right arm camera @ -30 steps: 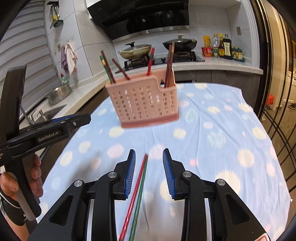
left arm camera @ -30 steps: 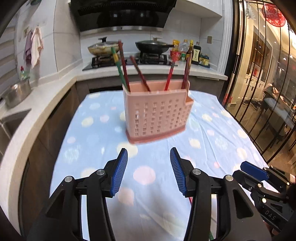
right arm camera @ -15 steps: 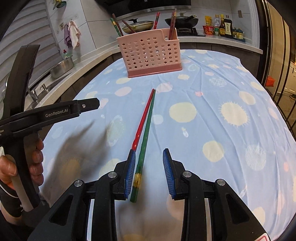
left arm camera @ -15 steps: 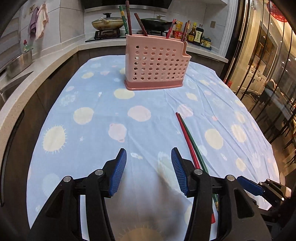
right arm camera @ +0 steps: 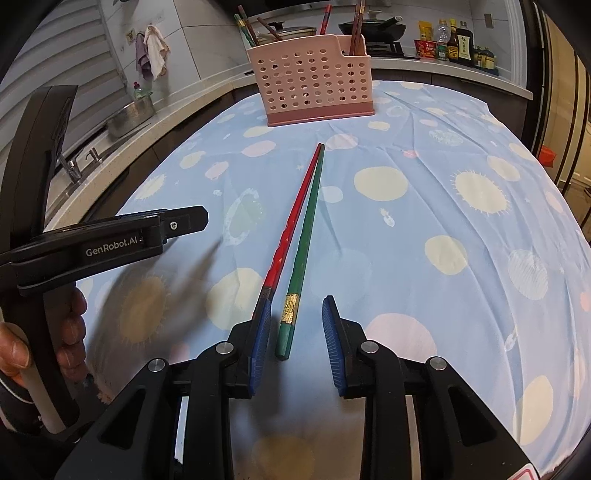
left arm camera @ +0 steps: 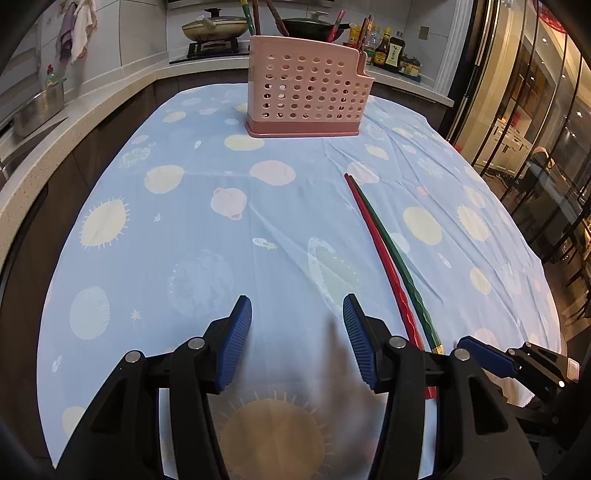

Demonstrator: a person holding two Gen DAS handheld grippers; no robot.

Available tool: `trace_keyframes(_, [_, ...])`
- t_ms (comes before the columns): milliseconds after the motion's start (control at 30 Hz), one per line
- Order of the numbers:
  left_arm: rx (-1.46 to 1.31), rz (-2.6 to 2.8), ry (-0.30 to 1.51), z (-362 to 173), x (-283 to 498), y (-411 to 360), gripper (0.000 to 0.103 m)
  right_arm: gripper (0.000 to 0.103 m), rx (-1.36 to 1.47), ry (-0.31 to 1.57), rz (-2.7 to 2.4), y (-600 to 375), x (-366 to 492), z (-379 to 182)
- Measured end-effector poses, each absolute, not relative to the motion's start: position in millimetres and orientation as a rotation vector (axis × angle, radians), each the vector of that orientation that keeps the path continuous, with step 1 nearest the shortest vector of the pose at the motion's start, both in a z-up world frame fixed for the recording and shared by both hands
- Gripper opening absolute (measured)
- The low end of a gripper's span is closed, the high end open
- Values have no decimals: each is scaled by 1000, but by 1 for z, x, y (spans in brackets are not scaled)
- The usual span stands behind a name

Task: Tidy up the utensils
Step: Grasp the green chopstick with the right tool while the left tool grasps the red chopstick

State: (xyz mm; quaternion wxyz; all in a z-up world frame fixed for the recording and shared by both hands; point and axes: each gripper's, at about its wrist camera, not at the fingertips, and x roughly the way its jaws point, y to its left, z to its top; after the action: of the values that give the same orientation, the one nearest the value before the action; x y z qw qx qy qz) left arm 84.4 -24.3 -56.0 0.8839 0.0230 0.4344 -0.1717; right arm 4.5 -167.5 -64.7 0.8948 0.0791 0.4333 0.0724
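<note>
Two chopsticks lie side by side on the tablecloth (right arm camera: 443,206): a red chopstick (right arm camera: 295,218) and a green chopstick (right arm camera: 306,236), tips touching at the far end, toward 12 o'clock in your right wrist view, handles spreading slightly toward you. The green one has a gold band (right arm camera: 290,308) near its butt end.

Your right gripper (right arm camera: 295,325) is low over the cloth with the green butt end between its blue pads. Jaws are closing, but there's a gap on both sides of the green stick, so no clamp. The red stick's butt end runs under or behind the left pad (right arm camera: 260,332); can't tell whether it touches.

Your left gripper (left arm camera: 297,332) has jaws apart, nothing between them, only cloth below. In its view both chopsticks run from about 1 o'clock down to 4 o'clock, just right of its right pad, and your right gripper's blue fingertip (left arm camera: 484,356) sits at 4 o'clock.

The pink perforated utensil holder (right arm camera: 314,88) stands upright at 12 o'clock, far end of the table, well apart from the loose pair. It already holds several chopsticks (right arm camera: 325,18), leaning in different compartments.

Your left hand (right arm camera: 44,354) is visible at 8 o'clock in the right view, wrapped round the left gripper's handle. Behind the holder: stove with a wok (right arm camera: 373,27) and sauce bottles (right arm camera: 456,44) at 1 o'clock.
</note>
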Motion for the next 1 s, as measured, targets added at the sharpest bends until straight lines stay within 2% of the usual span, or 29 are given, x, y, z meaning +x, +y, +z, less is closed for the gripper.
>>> trace_keyframes(200, [54, -366, 910, -58, 78, -27, 50, 24, 161, 902, 146, -168, 2, -68])
trace_keyframes(433, [69, -378, 914, -61, 71, -35, 56, 8, 149, 902, 126, -171, 1, -72])
trace_keyframes(1000, [117, -505, 941, -67, 51, -80, 60, 7, 202, 877, 46, -203, -5, -72])
